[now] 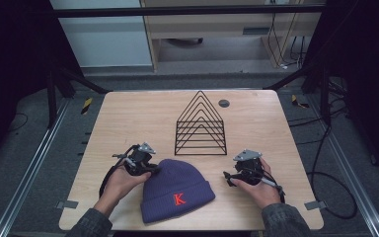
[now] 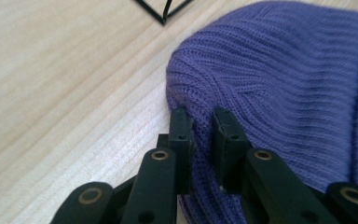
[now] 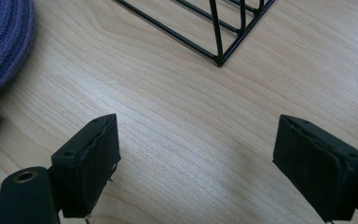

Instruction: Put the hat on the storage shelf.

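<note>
Beanie (image 1: 176,190) flat on table between grippers. Left gripper (image 2: 204,122) pinching knit at crown edge. Right gripper (image 3: 196,158) spread wide, empty. Soft, light, stretchy; second grab best at cuff.

A single red letter "K" is showing on the folded cuff of the purple knit hat (image 1: 177,190), seen in the high view, near the table's front edge. In the left gripper view a sliver of orange-red is peeking at the hat's right edge, too cut off to read.
</note>
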The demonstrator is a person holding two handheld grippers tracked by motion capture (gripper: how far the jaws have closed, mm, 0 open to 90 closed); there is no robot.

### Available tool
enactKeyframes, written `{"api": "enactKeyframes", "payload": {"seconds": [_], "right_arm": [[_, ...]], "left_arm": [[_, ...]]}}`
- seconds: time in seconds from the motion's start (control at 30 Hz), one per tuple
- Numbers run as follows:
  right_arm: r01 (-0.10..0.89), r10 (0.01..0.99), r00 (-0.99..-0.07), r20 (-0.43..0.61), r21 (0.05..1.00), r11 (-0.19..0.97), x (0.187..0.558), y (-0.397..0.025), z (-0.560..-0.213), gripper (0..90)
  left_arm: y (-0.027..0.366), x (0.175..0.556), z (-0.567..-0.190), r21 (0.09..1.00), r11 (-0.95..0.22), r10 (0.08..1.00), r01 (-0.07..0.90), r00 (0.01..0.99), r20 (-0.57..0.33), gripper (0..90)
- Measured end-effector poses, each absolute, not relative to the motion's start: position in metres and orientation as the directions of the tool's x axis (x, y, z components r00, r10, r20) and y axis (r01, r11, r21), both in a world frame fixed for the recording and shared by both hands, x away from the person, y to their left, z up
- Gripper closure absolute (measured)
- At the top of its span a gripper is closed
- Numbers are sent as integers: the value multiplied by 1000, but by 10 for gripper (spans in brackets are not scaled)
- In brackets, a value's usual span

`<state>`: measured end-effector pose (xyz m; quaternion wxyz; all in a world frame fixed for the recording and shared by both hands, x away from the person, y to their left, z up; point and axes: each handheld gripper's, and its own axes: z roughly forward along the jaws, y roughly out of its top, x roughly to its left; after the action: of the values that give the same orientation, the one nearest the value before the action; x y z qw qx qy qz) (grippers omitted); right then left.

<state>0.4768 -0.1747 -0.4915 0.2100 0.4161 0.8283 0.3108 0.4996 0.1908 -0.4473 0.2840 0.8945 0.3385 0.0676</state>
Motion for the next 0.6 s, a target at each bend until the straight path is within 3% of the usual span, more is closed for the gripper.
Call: {"api": "enactKeyframes", "payload": {"seconds": [0.6], "right_arm": [[556, 817, -568, -97, 687, 469, 477, -174, -492, 146]], "left_arm": [[193, 491, -402, 621, -620, 614, 480, 789, 3, 803]]}}
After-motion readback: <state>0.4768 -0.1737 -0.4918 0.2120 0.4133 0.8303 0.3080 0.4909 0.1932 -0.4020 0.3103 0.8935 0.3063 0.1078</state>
